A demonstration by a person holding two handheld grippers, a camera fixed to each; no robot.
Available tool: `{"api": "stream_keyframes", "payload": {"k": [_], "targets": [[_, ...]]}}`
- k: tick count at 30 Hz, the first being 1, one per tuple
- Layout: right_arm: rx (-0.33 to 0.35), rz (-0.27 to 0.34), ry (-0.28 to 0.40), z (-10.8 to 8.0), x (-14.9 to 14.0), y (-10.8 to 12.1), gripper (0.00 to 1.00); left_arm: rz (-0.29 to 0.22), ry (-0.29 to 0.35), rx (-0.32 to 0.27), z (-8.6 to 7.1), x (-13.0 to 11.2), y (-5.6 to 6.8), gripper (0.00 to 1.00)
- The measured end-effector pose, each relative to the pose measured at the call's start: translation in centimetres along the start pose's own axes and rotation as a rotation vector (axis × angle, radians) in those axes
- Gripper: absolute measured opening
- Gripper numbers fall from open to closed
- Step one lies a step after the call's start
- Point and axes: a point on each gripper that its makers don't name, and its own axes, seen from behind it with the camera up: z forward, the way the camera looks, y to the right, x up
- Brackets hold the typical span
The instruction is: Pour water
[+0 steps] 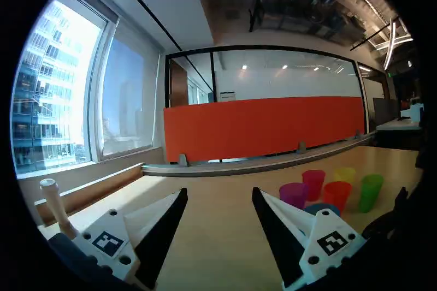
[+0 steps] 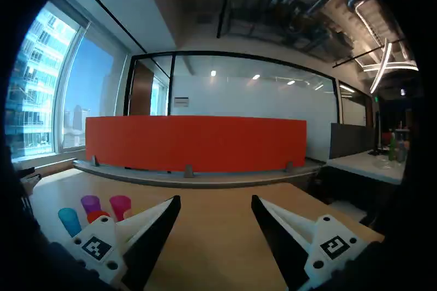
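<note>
While the left tool (image 1: 219, 191) hangs low over the wooden worktop (image 1: 218, 236), its two fingers stand spread wide with nothing between them. On the worktop to the far right of it sits a tight cluster of upright plastic cups: a purple cup (image 1: 295, 194), a pink cup (image 1: 313, 182), an orange cup (image 1: 336, 194), a yellow cup (image 1: 344, 175) and a green cup (image 1: 371, 191), each just beside the next. A blue rim (image 1: 321, 208) peeks over the tool's right finger and is probably one more cup. At the near left, a pale wooden handle (image 1: 52, 198) sticks up beside the tool. An orange screen (image 1: 262, 124) runs along the far edge of the worktop, with a big window (image 1: 54, 94) to its left.

The right tool (image 2: 216, 199) is likewise released, with its fingers apart and gripping nothing, low over the worktop. In the right gripper view, cups stand to the left of this tool. A blue cup (image 2: 69, 220) is nearest, and the orange one is partly hidden behind the tool's left finger.
</note>
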Motion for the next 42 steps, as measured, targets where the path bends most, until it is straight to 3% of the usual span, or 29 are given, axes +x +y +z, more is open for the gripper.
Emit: {"api": "stream_keyframes", "payload": {"k": [20,42], "targets": [[0.001,-0.016,0.000,-0.1,0.4,-0.2,1.00,-0.045,-0.016,-0.022,0.1,-2.3,1.2,0.87],[0.001,-0.020,0.003,-0.1,0.5,-0.3,1.00,-0.070,-0.041,-0.035,0.2,-3.0,1.2,0.87]]}}
